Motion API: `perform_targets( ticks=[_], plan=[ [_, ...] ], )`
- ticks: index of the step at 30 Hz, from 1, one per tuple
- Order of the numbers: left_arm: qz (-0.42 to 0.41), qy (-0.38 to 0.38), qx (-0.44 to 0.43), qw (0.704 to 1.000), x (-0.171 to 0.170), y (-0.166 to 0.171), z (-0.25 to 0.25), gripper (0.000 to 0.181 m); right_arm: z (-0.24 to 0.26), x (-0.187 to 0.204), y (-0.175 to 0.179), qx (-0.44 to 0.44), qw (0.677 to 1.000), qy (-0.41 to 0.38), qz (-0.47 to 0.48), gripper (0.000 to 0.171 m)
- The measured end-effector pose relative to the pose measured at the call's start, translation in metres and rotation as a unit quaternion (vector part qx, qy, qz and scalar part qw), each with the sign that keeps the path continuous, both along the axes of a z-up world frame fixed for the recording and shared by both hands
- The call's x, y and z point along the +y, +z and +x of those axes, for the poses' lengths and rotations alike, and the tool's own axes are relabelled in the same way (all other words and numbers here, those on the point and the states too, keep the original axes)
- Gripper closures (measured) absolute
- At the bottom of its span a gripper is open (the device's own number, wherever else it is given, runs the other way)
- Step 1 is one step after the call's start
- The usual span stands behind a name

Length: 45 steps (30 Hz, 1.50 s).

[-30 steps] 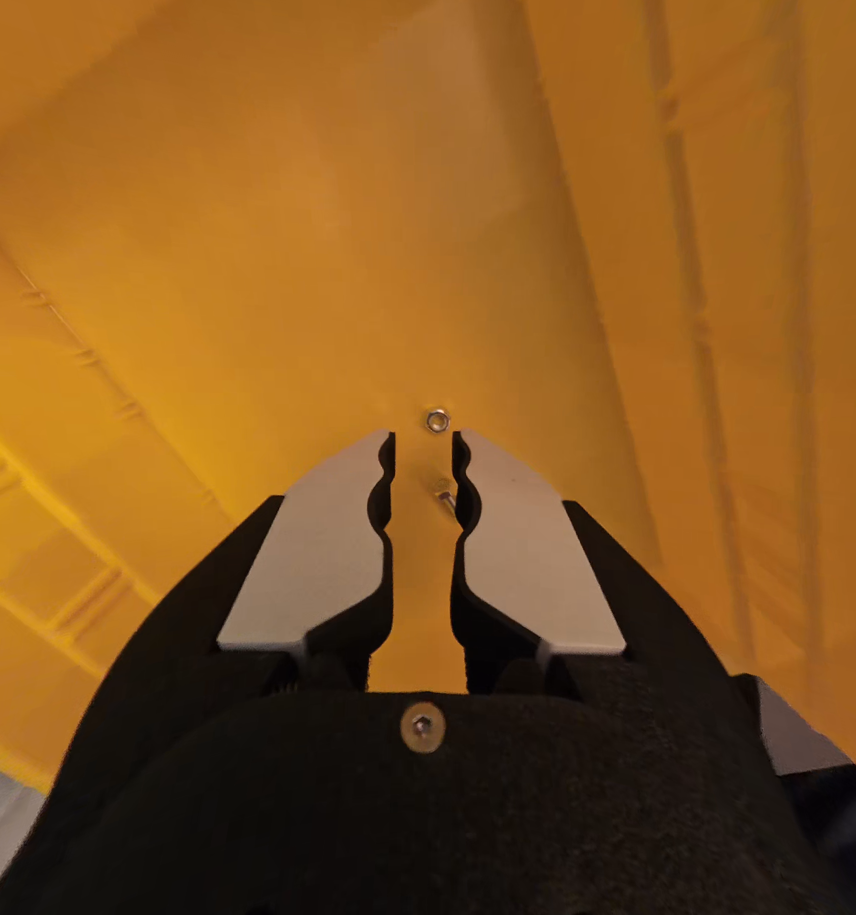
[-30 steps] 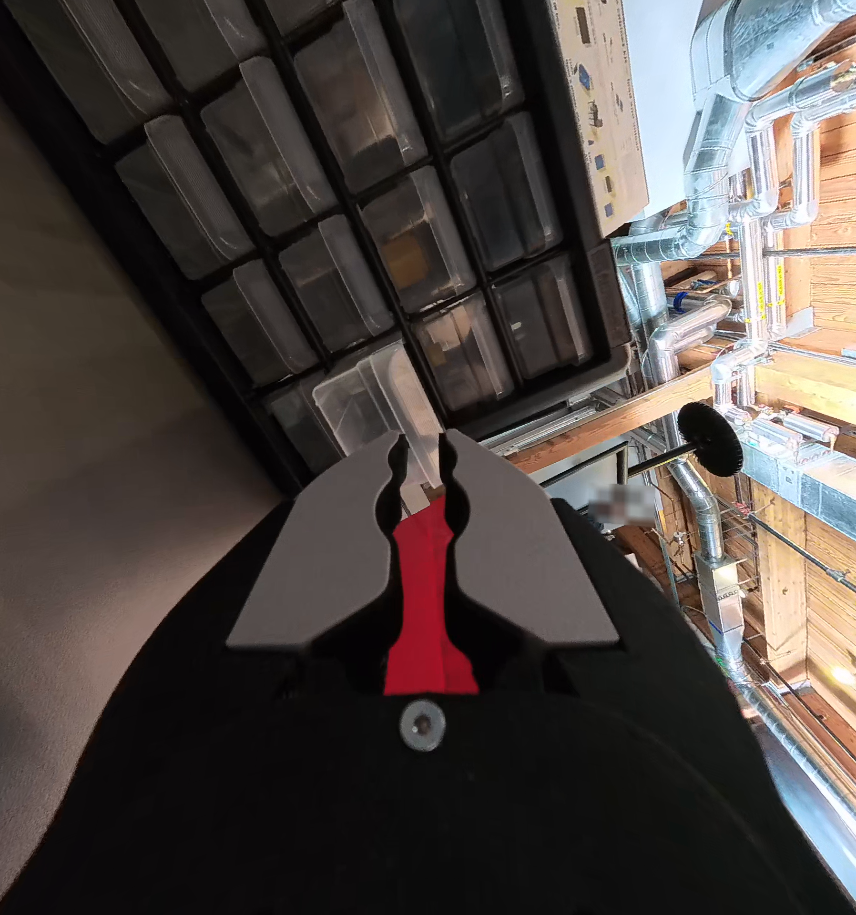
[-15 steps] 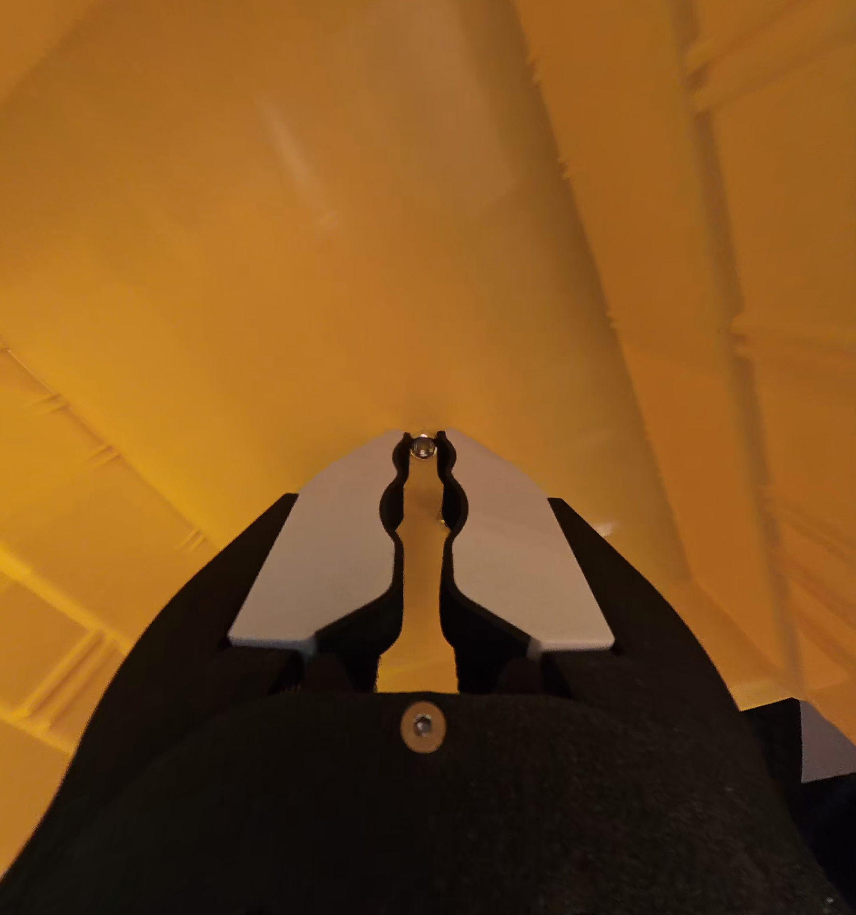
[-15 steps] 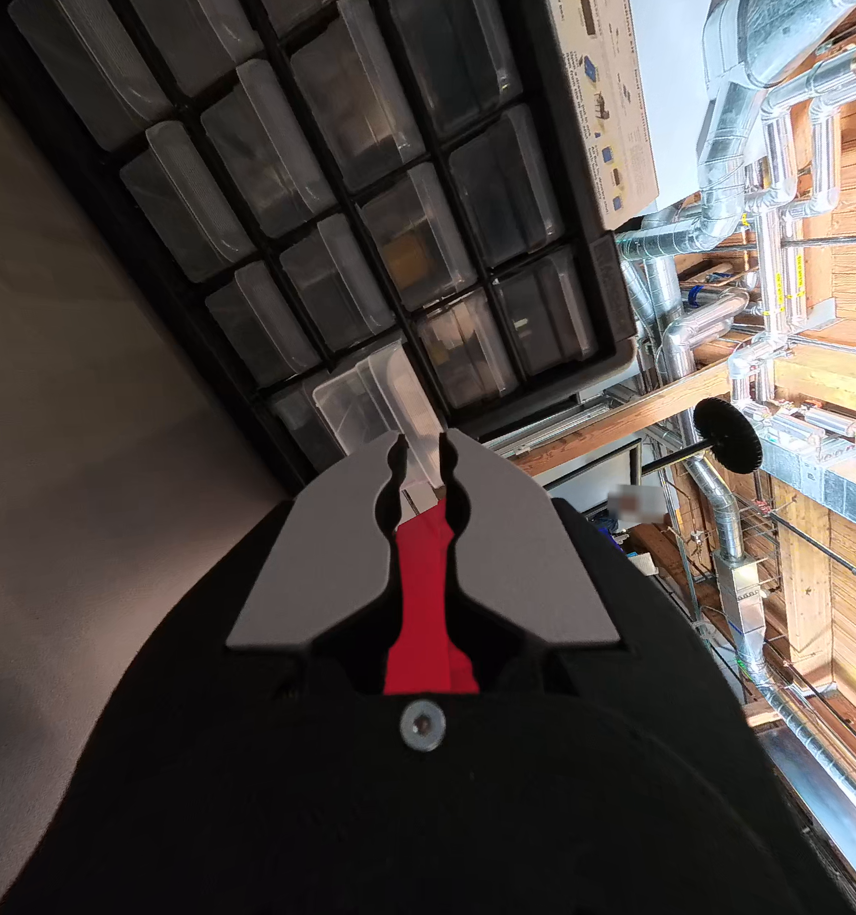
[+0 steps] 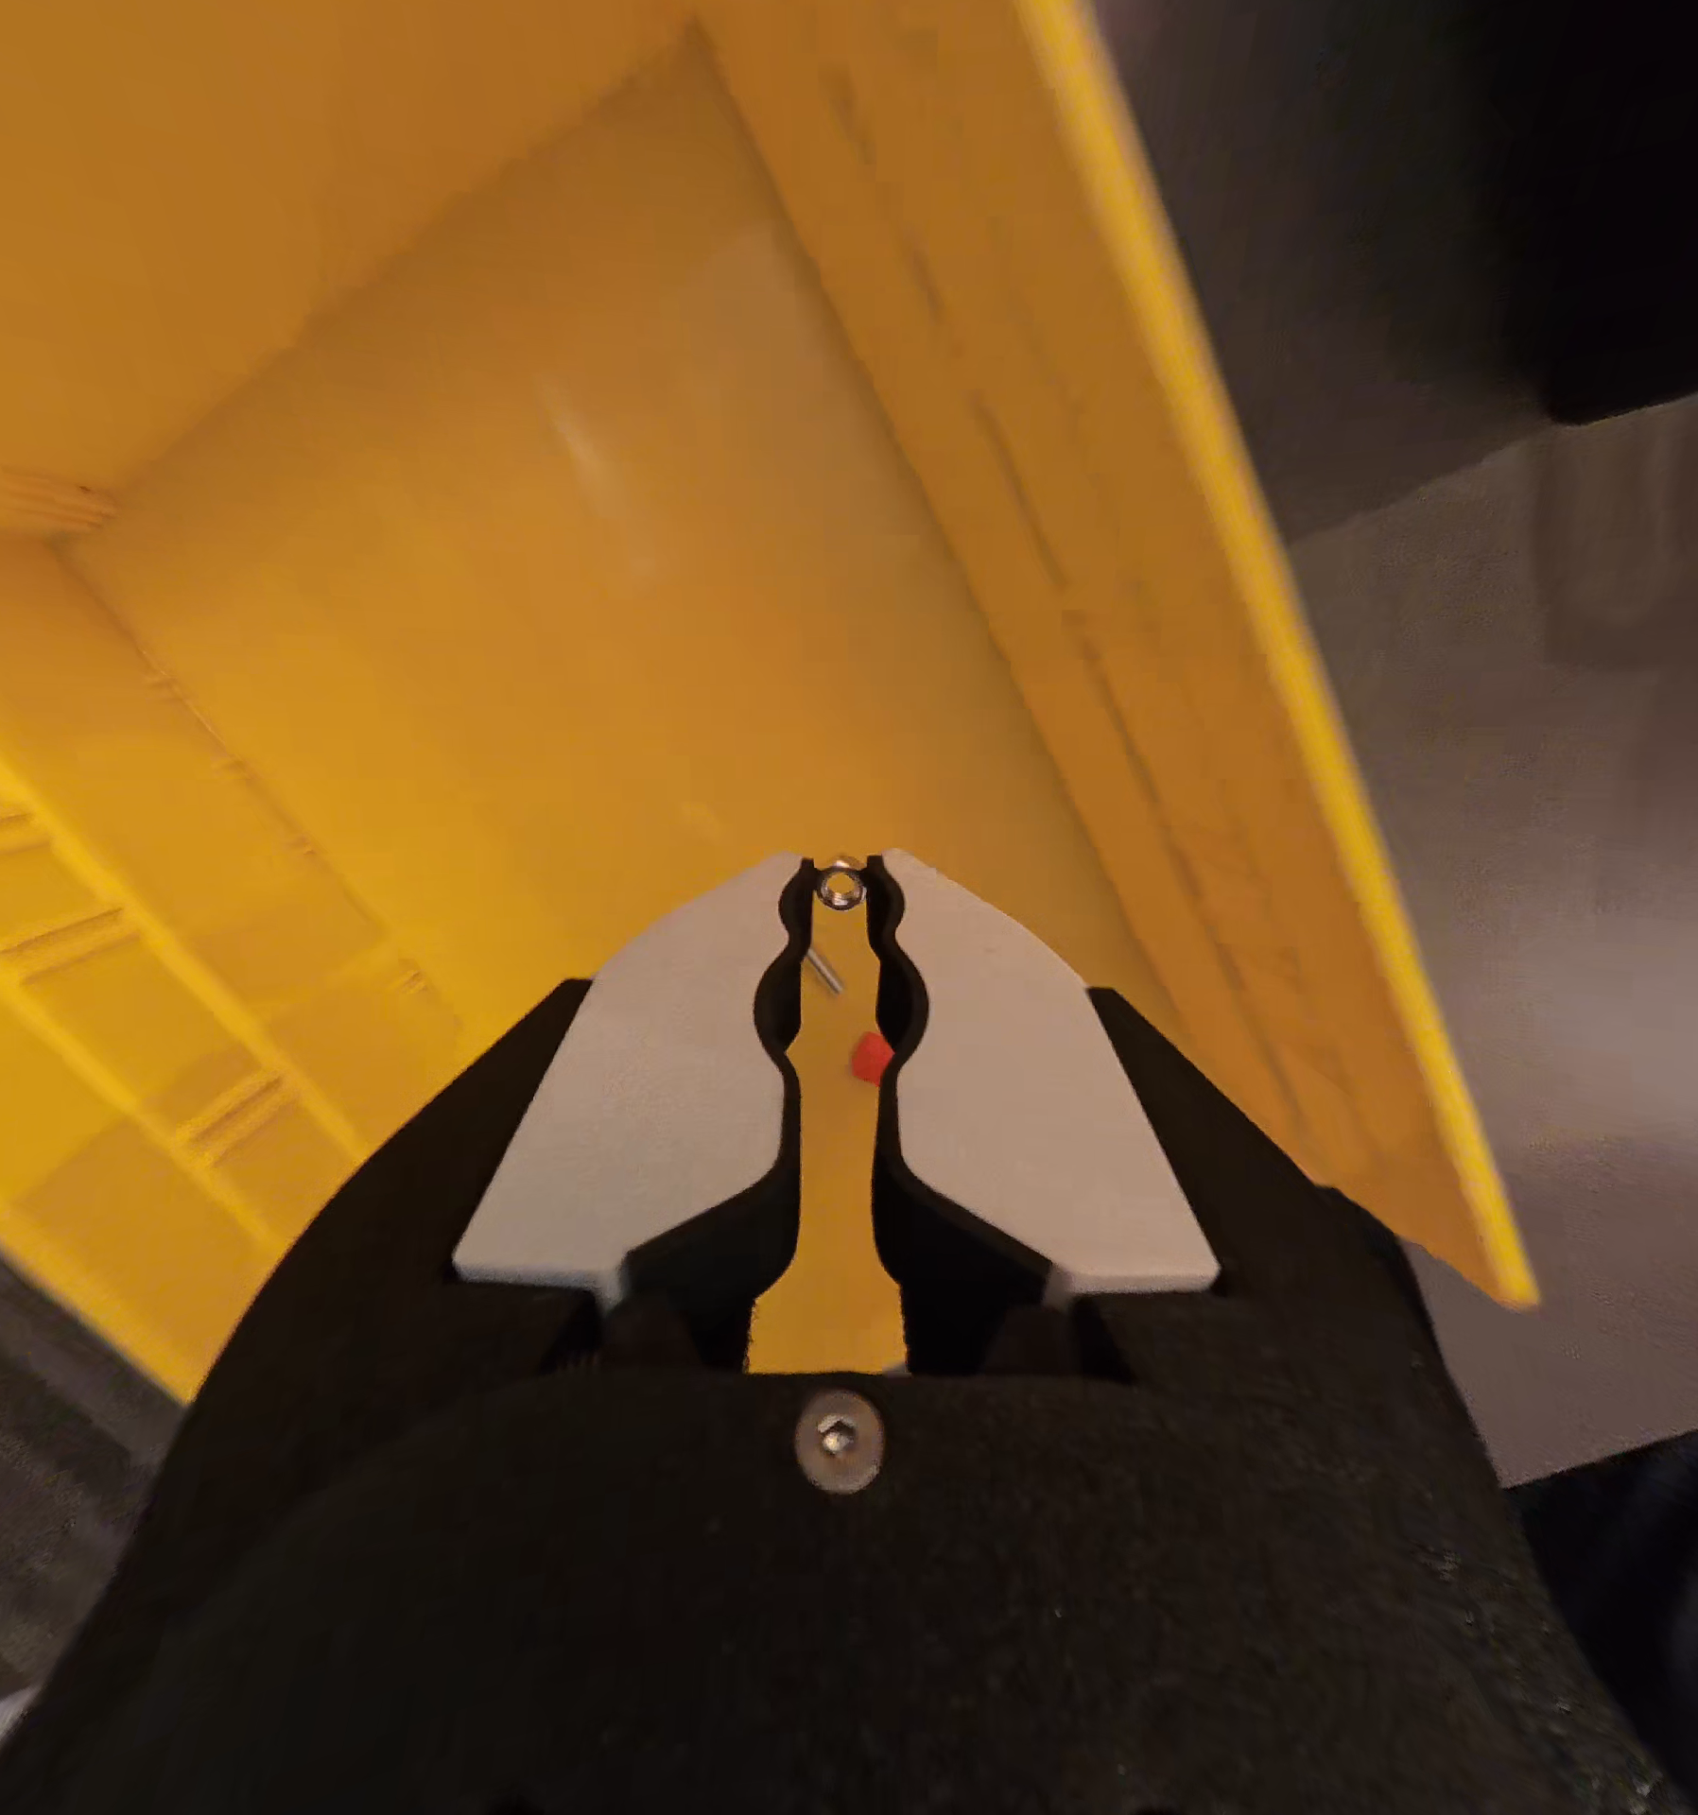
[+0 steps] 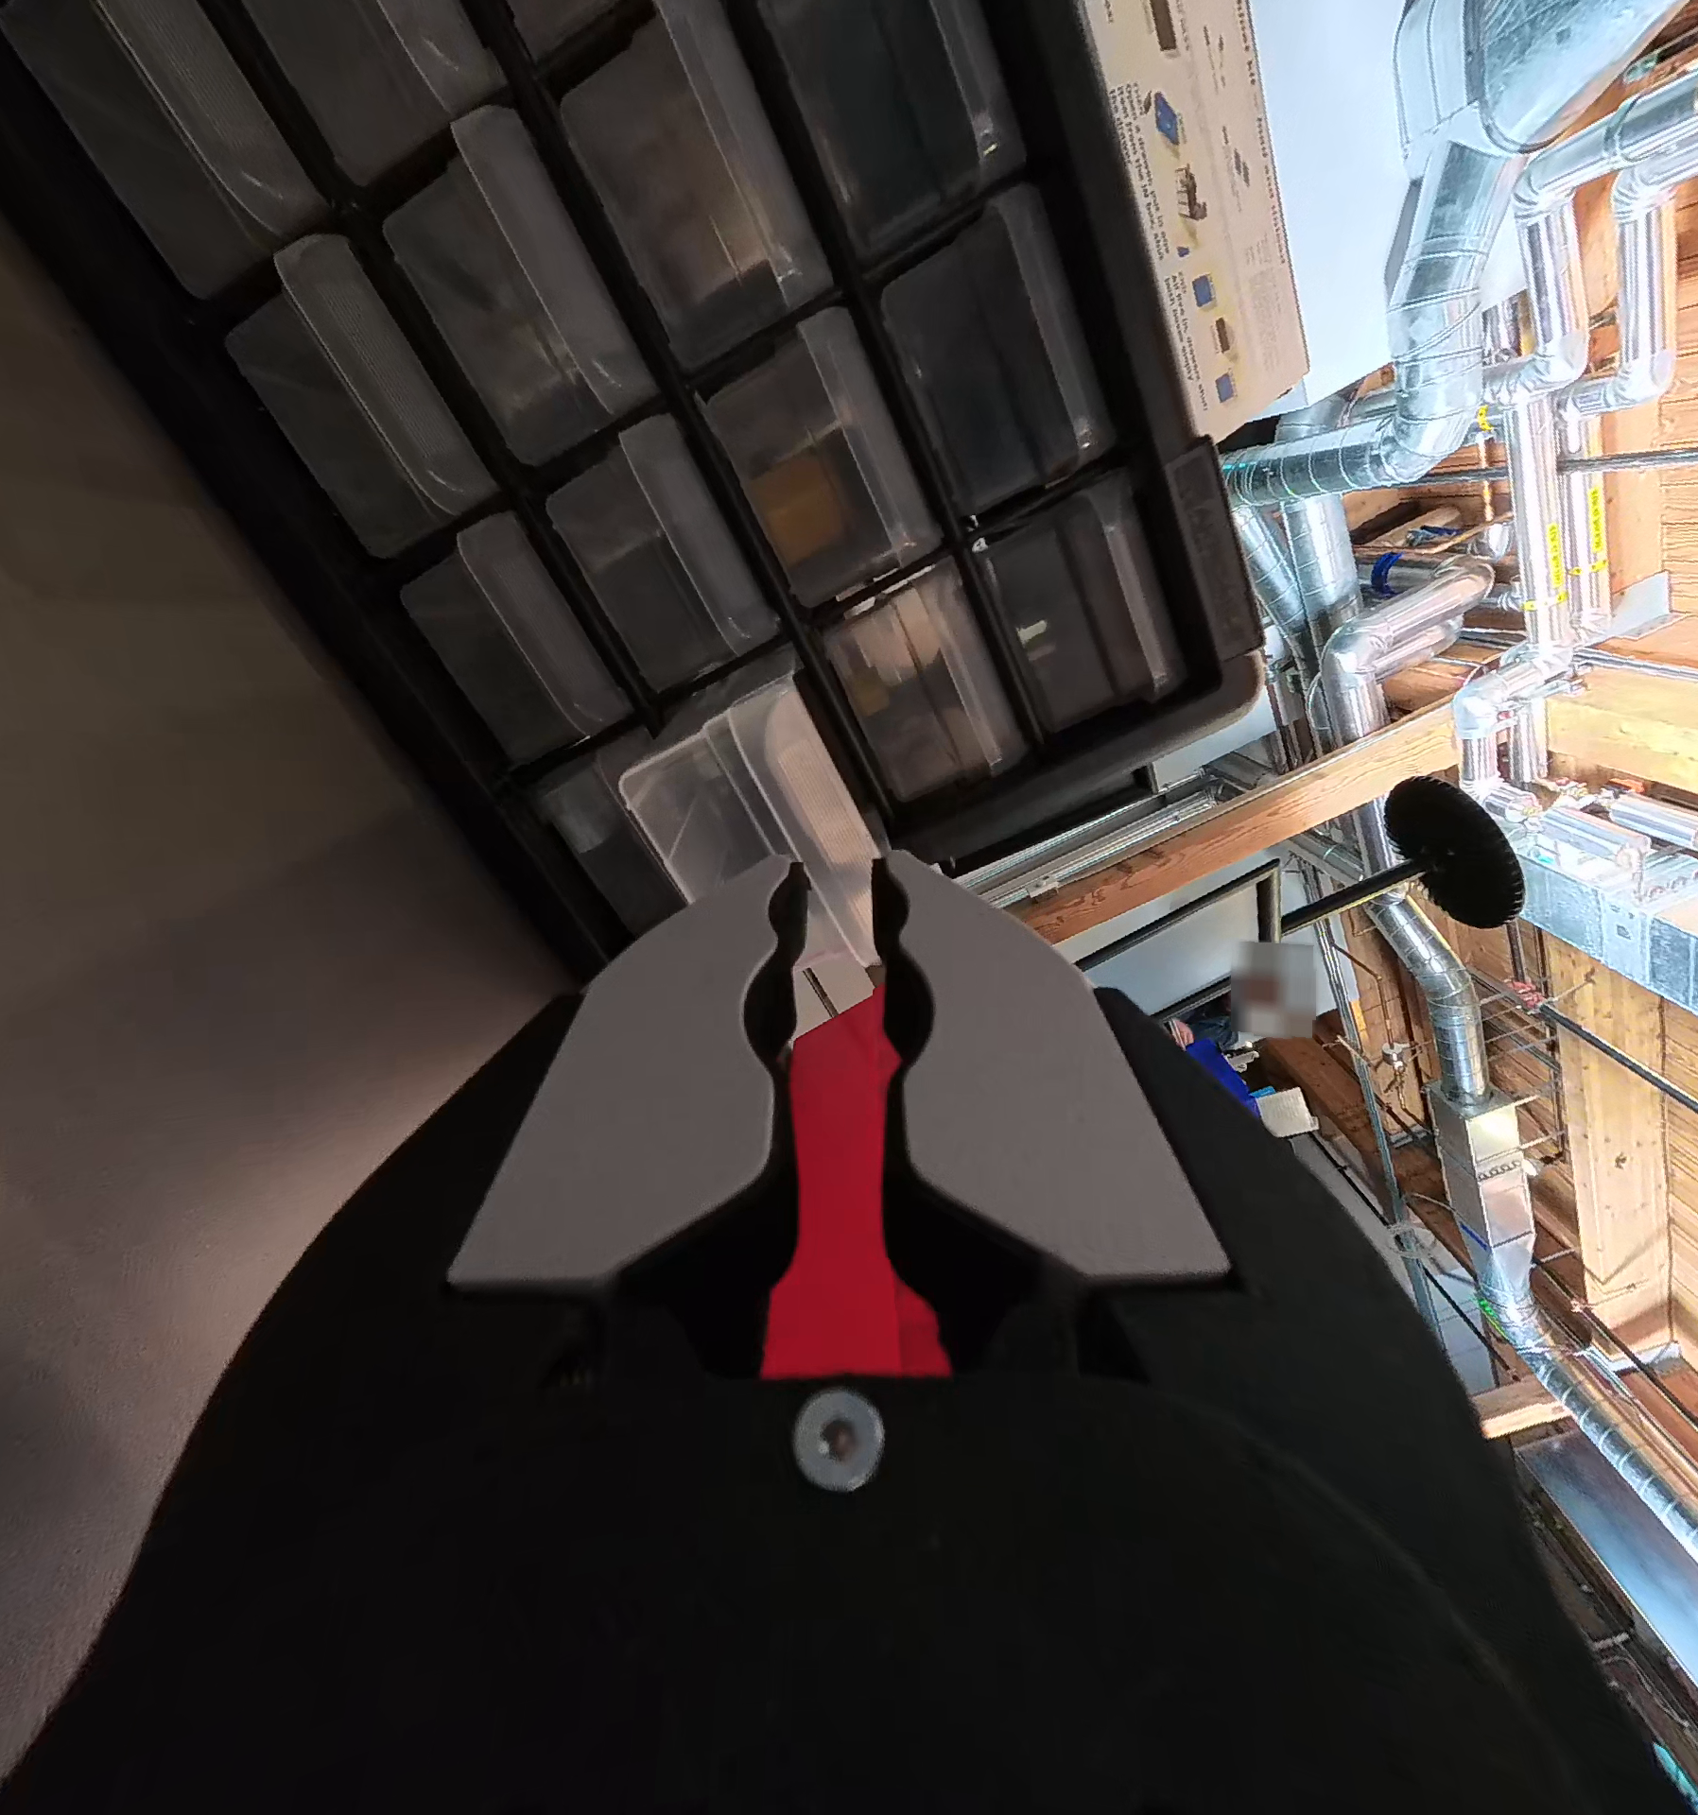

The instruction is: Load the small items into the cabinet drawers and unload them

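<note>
Everything's sitting on a grey table [image 5: 1562, 982]. A yellow bin [image 5: 1169, 589] rests on it, and on the bin's floor there's a small pin [image 5: 822, 972] and a little red piece [image 5: 868, 1059]. In the right wrist view, a black drawer cabinet [image 6: 1209, 550] stands on the table too.

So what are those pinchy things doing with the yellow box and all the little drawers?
The left hand-held gripper is pinching a tiny silver metal nut at its tips, above the floor of a big yellow plastic bin. A small silver screw and a little red piece lie in the bin. The right hand-held gripper grips nothing and points at a clear plastic drawer pulled out of the black cabinet of small drawers.
</note>
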State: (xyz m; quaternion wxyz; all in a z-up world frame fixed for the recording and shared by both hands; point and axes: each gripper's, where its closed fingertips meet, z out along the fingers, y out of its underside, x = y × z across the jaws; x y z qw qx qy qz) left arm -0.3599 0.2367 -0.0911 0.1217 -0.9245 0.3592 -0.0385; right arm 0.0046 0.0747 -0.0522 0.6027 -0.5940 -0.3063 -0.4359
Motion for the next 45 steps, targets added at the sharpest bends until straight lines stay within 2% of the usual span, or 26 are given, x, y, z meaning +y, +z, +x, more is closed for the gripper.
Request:
perform_targets(
  ticks=[5, 8, 10, 13, 15, 18, 20, 24, 30, 36, 41, 45],
  plan=[
    [0.088, -0.058, -0.041, 0.994, -0.033, 0.067, 0.039, 0.172, 0.0, 0.001, 0.0, 0.001, 1.0, -0.001, 0.001, 0.158],
    [0.138, -0.149, -0.099, 0.974, -0.07, 0.105, 0.091, 0.172, 0.001, 0.001, 0.0, 0.011, 1.0, -0.001, 0.001, 0.158],
    [0.137, -0.224, -0.145, 0.954, -0.102, 0.118, 0.141, 0.172, 0.001, 0.002, 0.0, 0.016, 1.0, 0.0, -0.001, 0.157],
    [0.125, -0.337, -0.18, 0.916, -0.148, 0.121, 0.222, 0.171, 0.001, 0.002, 0.0, 0.017, 1.0, 0.002, 0.0, 0.157],
    [0.129, -0.388, -0.179, 0.895, -0.165, 0.117, 0.273, 0.171, 0.002, 0.002, 0.0, 0.018, 1.0, 0.003, -0.001, 0.157],
    [0.118, -0.429, -0.128, 0.886, -0.174, 0.099, 0.325, 0.171, 0.002, 0.001, 0.0, 0.006, 1.0, -0.002, -0.002, 0.158],
    [0.132, -0.447, -0.073, 0.882, -0.168, 0.086, 0.347, 0.171, 0.001, -0.002, 0.0, 0.012, 1.0, -0.002, -0.002, 0.158],
    [0.142, -0.461, 0.023, 0.876, -0.153, 0.06, 0.367, 0.171, -0.001, -0.012, 0.0, 0.024, 1.0, 0.002, 0.002, 0.158],
    [0.092, -0.472, 0.087, 0.872, -0.148, 0.029, 0.369, 0.171, -0.002, -0.013, 0.001, 0.03, 1.0, 0.009, 0.001, 0.157],
    [0.085, -0.466, 0.143, 0.869, -0.135, 0.012, 0.366, 0.171, -0.003, -0.012, 0.0, 0.033, 0.999, 0.015, -0.004, 0.157],
    [0.076, -0.453, 0.117, 0.88, -0.135, 0.012, 0.371, 0.168, -0.004, -0.011, -0.002, 0.033, 0.999, 0.016, -0.01, 0.157],
    [0.099, -0.446, 0.088, 0.885, -0.135, 0.028, 0.367, 0.163, -0.004, -0.011, -0.004, 0.035, 0.999, 0.017, -0.012, 0.157]
  ],
)
